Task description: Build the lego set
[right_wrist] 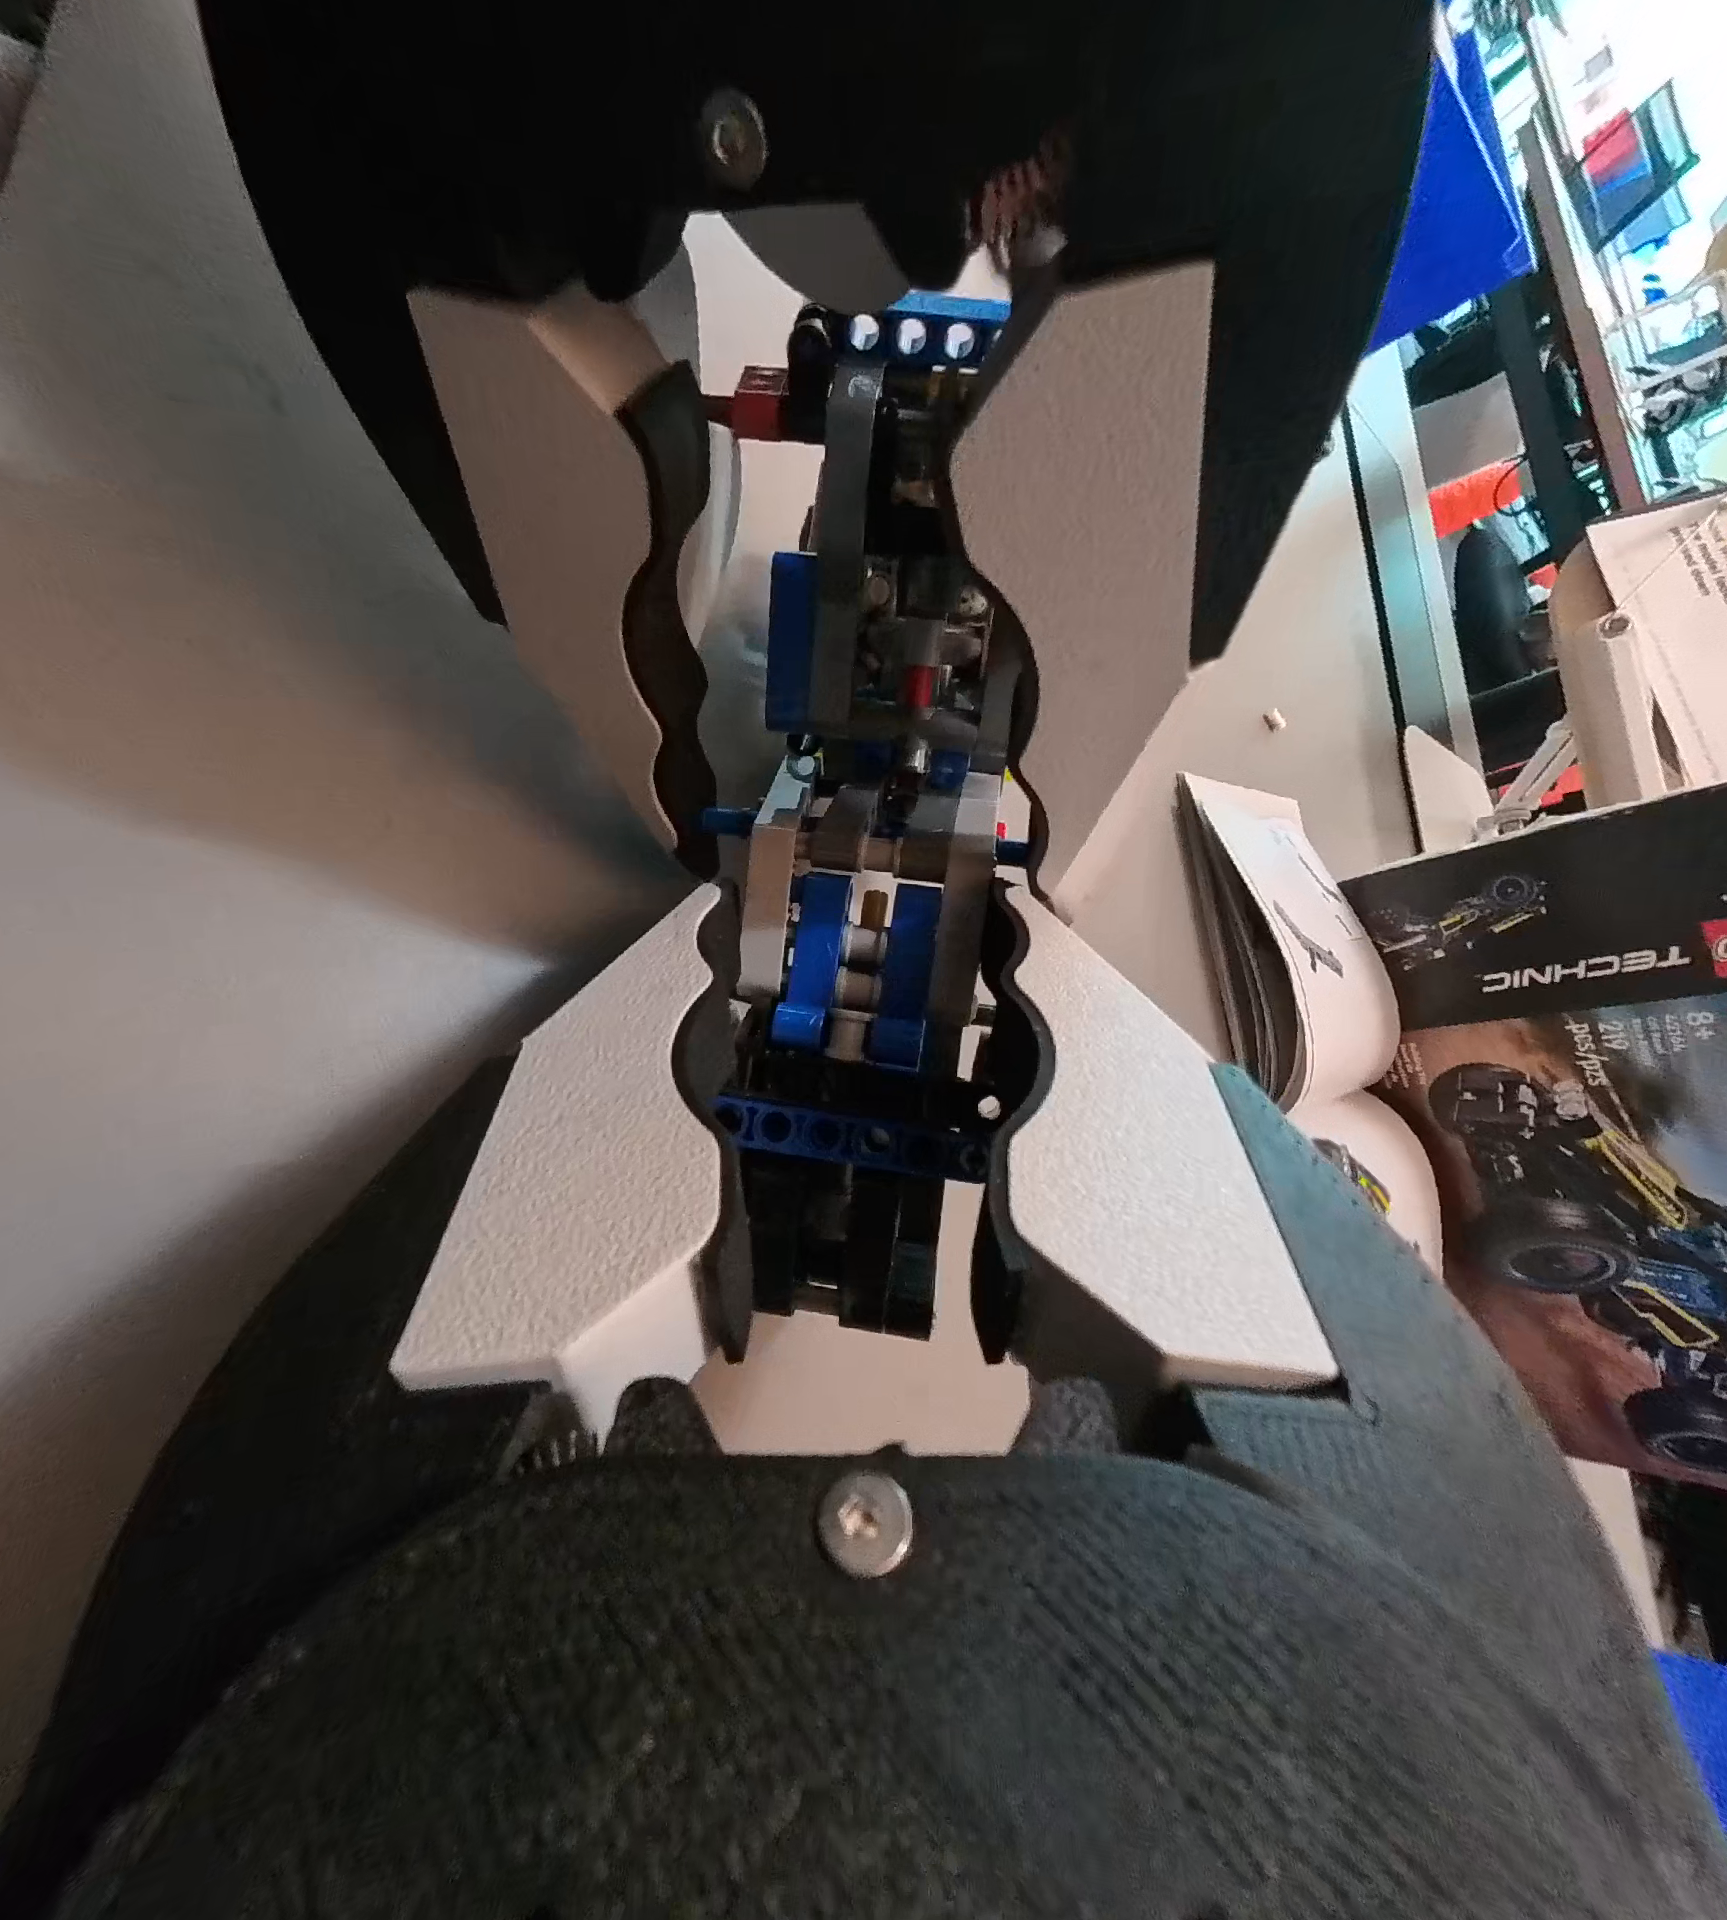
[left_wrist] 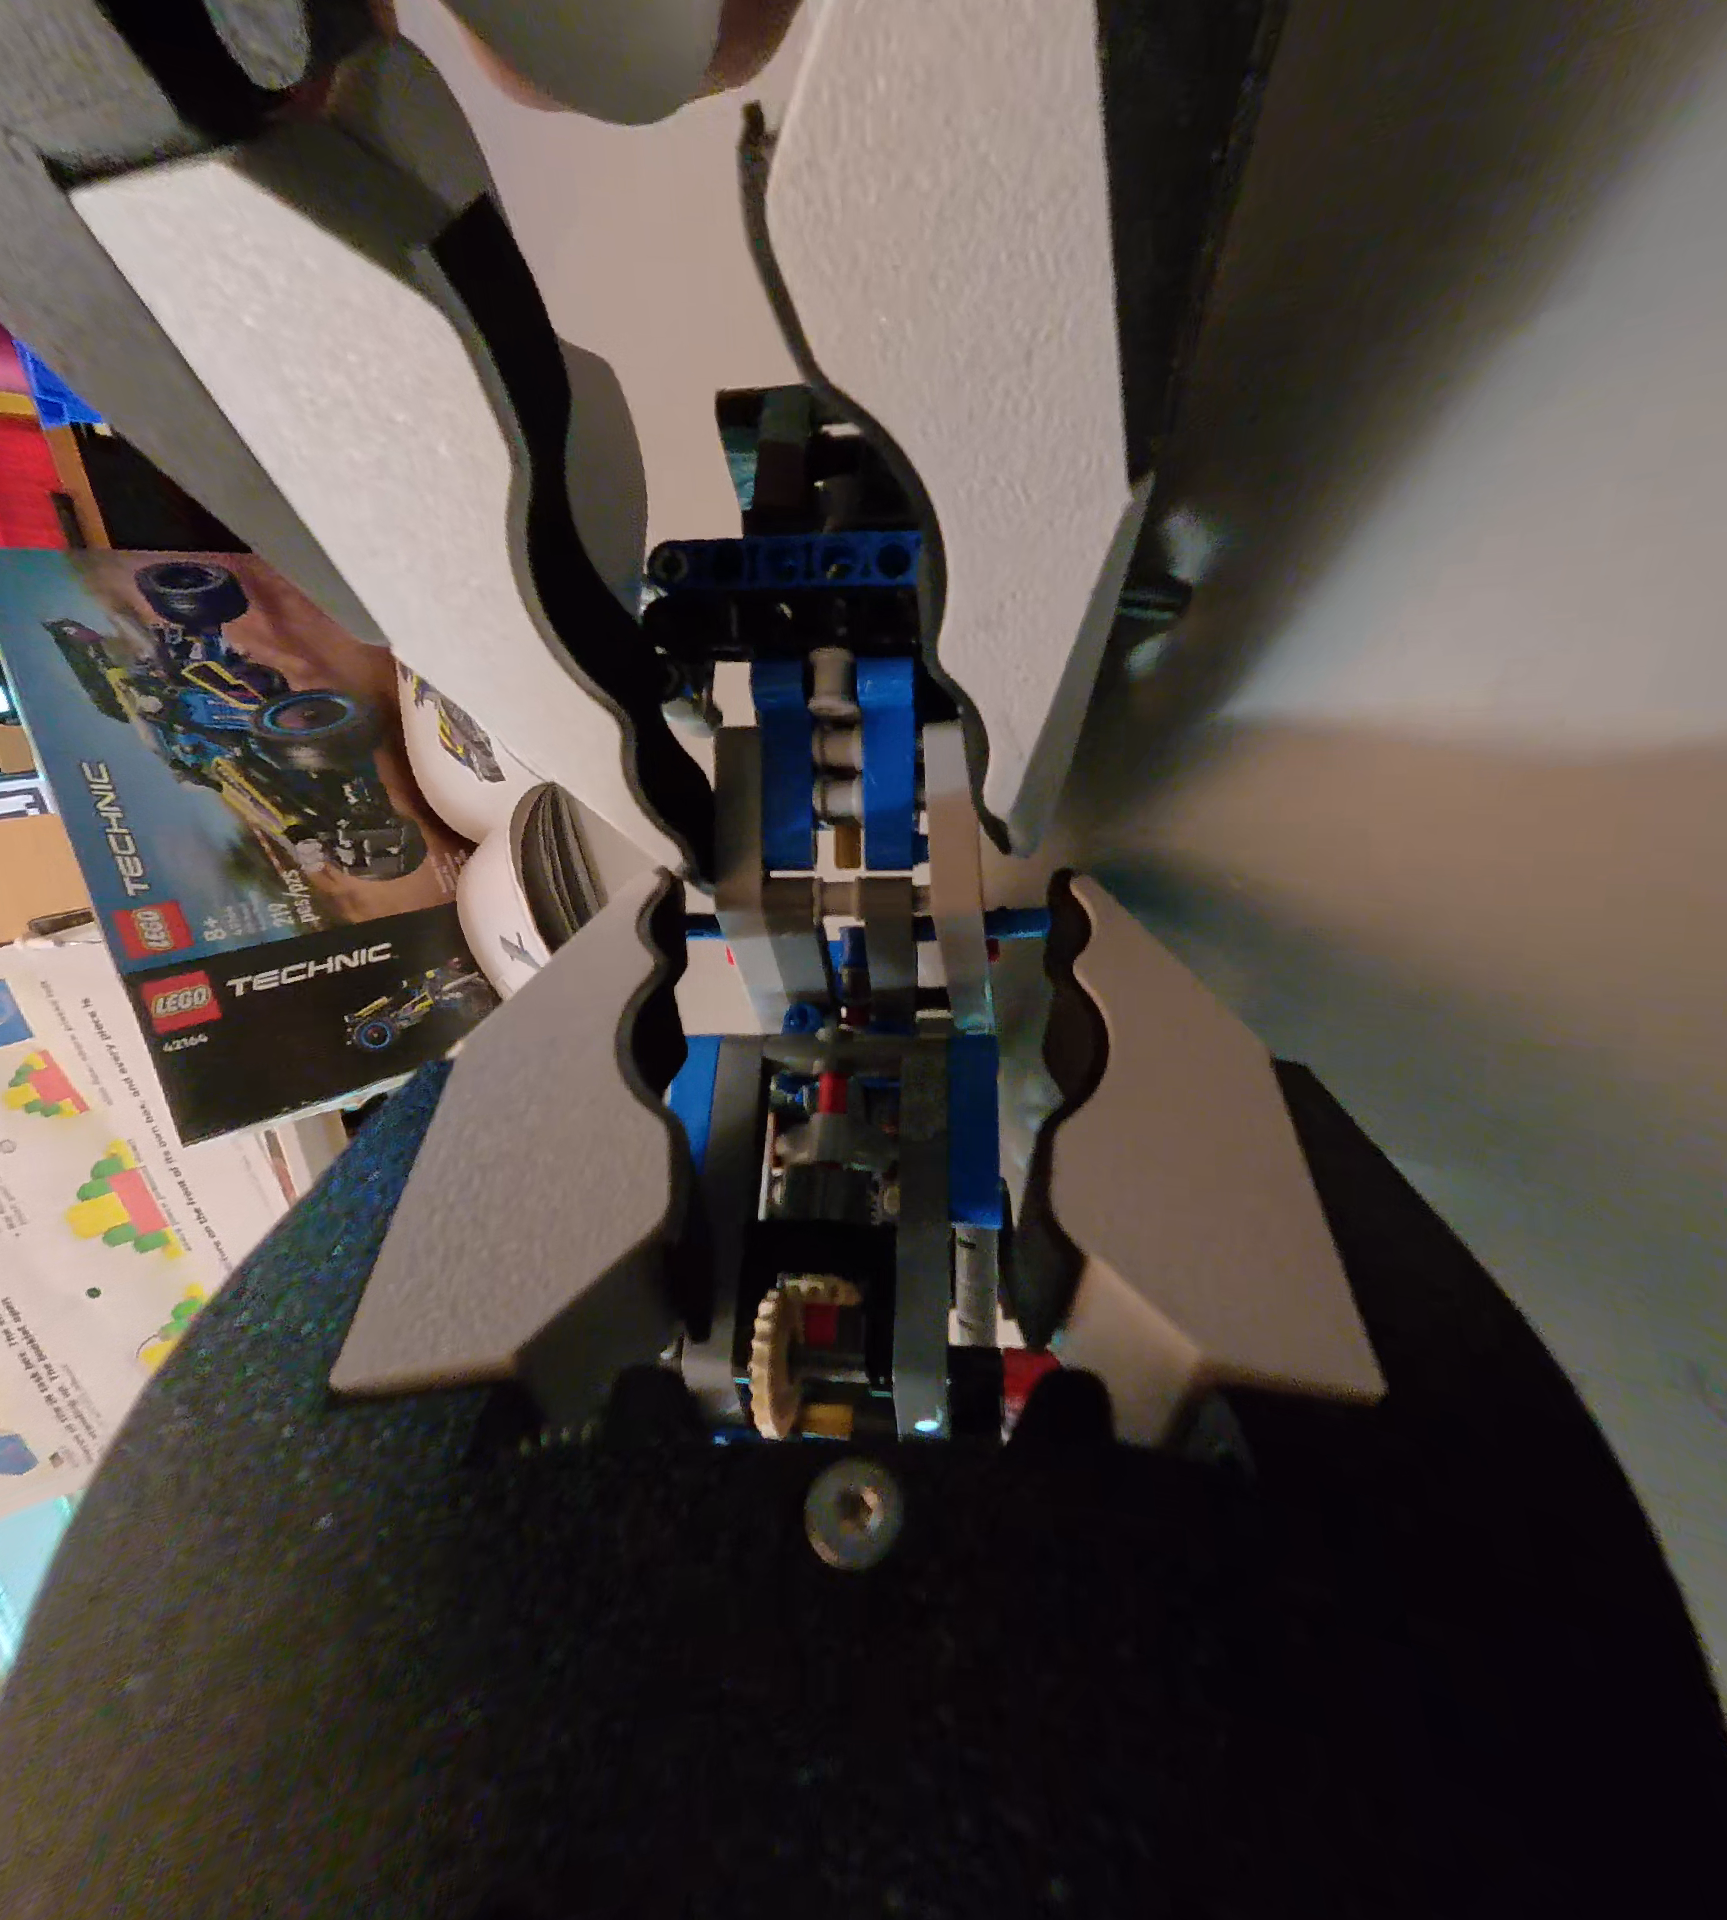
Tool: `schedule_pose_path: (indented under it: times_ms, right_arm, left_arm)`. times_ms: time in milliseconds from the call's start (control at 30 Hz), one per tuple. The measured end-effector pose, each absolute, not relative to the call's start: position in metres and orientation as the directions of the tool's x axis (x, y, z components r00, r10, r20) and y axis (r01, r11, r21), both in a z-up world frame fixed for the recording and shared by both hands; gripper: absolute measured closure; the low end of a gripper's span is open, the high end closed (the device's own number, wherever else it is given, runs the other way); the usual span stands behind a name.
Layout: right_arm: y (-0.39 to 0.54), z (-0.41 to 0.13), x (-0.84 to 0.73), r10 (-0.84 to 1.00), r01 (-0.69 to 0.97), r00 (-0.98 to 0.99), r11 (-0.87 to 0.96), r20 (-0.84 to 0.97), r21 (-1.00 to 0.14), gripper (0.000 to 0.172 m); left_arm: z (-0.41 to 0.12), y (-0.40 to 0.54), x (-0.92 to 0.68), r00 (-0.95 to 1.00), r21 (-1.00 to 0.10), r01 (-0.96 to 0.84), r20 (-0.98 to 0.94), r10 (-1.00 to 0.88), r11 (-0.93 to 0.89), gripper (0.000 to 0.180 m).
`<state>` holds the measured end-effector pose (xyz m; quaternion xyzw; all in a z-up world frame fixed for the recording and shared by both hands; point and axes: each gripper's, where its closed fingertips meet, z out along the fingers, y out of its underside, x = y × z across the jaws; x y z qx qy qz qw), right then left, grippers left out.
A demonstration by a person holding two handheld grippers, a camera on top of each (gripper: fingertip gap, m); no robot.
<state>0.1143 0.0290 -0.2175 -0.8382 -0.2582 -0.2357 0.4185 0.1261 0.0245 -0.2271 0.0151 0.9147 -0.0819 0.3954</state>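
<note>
1. The toy-brick chassis (right_wrist: pixel 874 935), a long narrow frame of glossy blue, grey and black plastic beams with round pin holes, hangs between the two grippers, which meet nose to nose around it above a white tabletop (right_wrist: pixel 1129 862).
2. The right gripper (right_wrist: pixel 864 997) clamps the chassis end with the perforated blue crossbeam (right_wrist: pixel 854 1127); both its wavy black rubber-like pads press on the frame sides.
3. The left gripper (left_wrist: pixel 864 1039) stands around the other end, by the tan toothed gear (left_wrist: pixel 786 1351) and red axle; its jaws are spread wide. In the right wrist view its far pad stands clear of the frame, so it does not pinch.
4. Fingers of both are matte, grainy pale-grey plates with scalloped edges.
5. Beside them lie a printed cardboard box (left_wrist: pixel 225 790) showing a buggy, a curled open booklet (right_wrist: pixel 1295 935), and a sheet (left_wrist: pixel 17 1195) with coloured brick drawings.
</note>
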Motion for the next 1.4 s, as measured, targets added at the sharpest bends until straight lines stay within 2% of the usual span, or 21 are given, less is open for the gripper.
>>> schedule_pose_path:
  times_ms: [233, 433, 533, 833, 867, 1400]
  right_arm:
    - [0.0296, -0.2168, 0.1176, 0.217, 0.626, 0.758, -0.506, 0.615, -0.594, 0.127]
    - [0.0296, -0.217, 0.1177, 0.223, 0.619, 0.766, -0.508, 0.603, -0.599, 0.127]
    - [0.0333, -0.2191, 0.1196, 0.192, 0.624, 0.751, -0.519, 0.632, -0.584, 0.12]
    - [0.0346, -0.2176, 0.1183, 0.168, 0.607, 0.758, -0.537, 0.631, -0.586, 0.123]
    - [0.0339, -0.215, 0.1188, 0.164, 0.588, 0.774, -0.542, 0.611, -0.6, 0.129]
    - [0.0342, -0.2162, 0.1212, 0.151, 0.573, 0.782, -0.557, 0.605, -0.602, 0.128]
  left_arm:
    - [-0.2274, 0.0239, 0.1292, -0.677, -0.158, 0.15, -0.736, -0.015, 0.976, 0.112]
    - [-0.2278, 0.025, 0.1299, -0.7, -0.152, 0.129, -0.714, -0.018, 0.98, 0.112]
    - [-0.2274, 0.0277, 0.1323, -0.71, -0.152, 0.12, -0.704, -0.022, 0.981, 0.113]
    - [-0.227, 0.0265, 0.1311, -0.701, -0.175, 0.14, -0.713, -0.027, 0.974, 0.115]
    - [-0.2272, 0.0261, 0.1308, -0.699, -0.173, 0.147, -0.714, -0.022, 0.974, 0.115]
    - [-0.2272, 0.028, 0.1329, -0.717, -0.184, 0.147, -0.697, -0.023, 0.972, 0.114]
